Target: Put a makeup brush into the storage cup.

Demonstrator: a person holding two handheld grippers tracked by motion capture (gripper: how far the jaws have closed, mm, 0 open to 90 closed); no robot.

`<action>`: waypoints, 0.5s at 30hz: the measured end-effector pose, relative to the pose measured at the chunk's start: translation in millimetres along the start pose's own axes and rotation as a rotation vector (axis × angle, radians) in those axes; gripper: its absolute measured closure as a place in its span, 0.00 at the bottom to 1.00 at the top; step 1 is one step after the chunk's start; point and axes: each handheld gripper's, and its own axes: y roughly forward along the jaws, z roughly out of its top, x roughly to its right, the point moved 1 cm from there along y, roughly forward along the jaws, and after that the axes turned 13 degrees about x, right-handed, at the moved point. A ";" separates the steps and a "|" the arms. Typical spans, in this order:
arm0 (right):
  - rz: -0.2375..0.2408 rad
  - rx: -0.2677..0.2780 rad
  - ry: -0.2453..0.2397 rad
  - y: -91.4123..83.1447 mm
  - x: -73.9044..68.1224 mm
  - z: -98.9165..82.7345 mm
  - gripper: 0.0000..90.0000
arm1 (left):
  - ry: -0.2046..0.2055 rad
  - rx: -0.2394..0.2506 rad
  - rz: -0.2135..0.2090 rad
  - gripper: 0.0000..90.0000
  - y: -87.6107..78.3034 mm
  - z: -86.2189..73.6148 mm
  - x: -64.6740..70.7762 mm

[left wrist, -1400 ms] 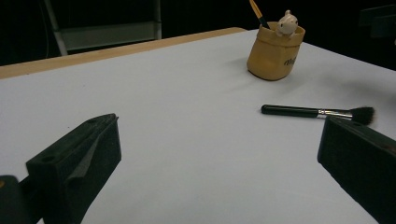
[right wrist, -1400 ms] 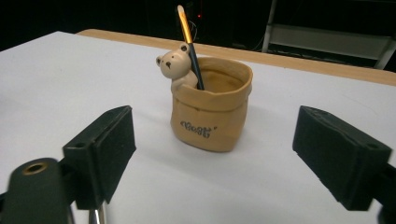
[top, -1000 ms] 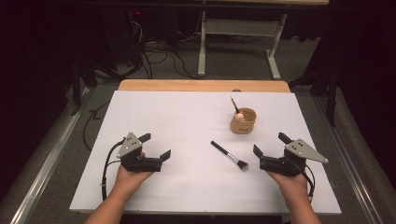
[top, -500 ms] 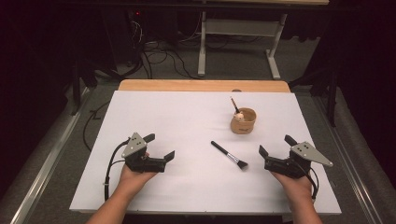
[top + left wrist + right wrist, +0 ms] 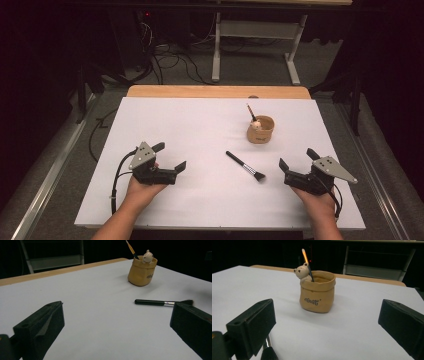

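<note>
A black-handled brush [image 5: 245,166] lies flat on the white table [image 5: 190,130] at lower centre of the high view, below the tan pot [image 5: 261,130]. The left gripper [image 5: 171,157] and right gripper [image 5: 297,160] flank it, jaws spread wide, holding nothing.

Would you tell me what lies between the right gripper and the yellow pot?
Nothing: in the right gripper view, bare white table runs from the open jaws to the pot.
</note>
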 end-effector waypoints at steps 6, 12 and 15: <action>-0.046 -0.079 -0.011 5.7 2.4 -4.5 0.02 | -0.003 -0.008 0.000 0.00 0.5 -1.1 0.0; -0.034 -0.223 -0.027 18.1 1.2 -17.3 0.03 | -0.011 -0.005 -0.007 0.00 -0.5 -1.3 -0.9; -0.031 -0.270 -0.025 22.5 2.2 -20.7 0.04 | -0.009 -0.007 -0.011 0.00 -0.6 -1.4 -0.6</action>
